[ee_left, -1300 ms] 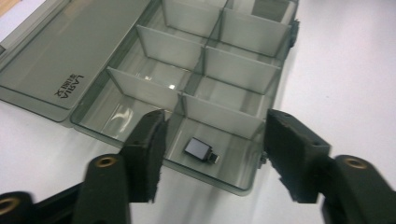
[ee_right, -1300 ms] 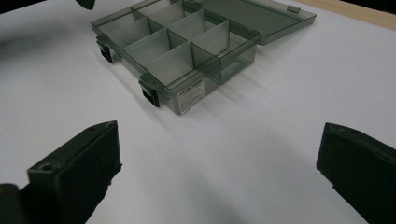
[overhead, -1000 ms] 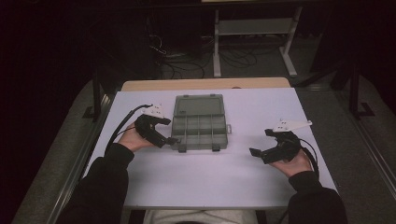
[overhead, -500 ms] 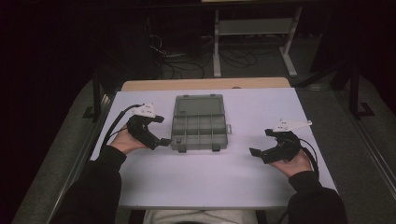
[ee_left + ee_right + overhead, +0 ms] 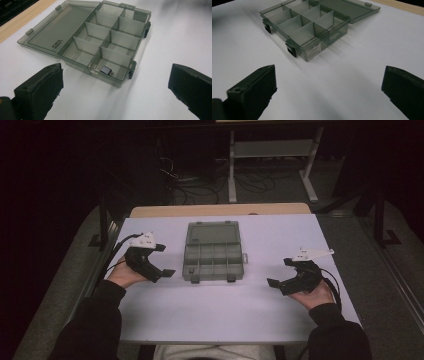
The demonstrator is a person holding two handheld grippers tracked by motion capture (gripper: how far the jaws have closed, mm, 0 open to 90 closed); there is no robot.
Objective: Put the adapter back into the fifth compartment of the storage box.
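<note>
A smoky-grey transparent compartment box (image 5: pixel 212 252) lies with its lid folded back in the middle of the white table (image 5: pixel 225 315). In the left gripper view the box (image 5: pixel 100 45) has a small black piece (image 5: pixel 106 69) in its nearest corner compartment. My left gripper (image 5: pixel 165 260) hovers just left of the box, apart from it. Its jaws have just been opening and stand wide with nothing between them (image 5: pixel 115 90). My right gripper (image 5: pixel 280 272) rests to the right of the box (image 5: pixel 312 25), open and empty (image 5: pixel 328 91).
A wooden strip (image 5: pixel 215 210) runs along the table's far edge. Behind it on the dark floor stand a metal frame (image 5: pixel 270 150) and loose cables (image 5: pixel 185 180). White tabletop stretches in front of the box and beside both hands.
My left gripper has drawn back to the left, away from the box's left side, and its jaws have spread a little wider. The right gripper has stayed where it was.
</note>
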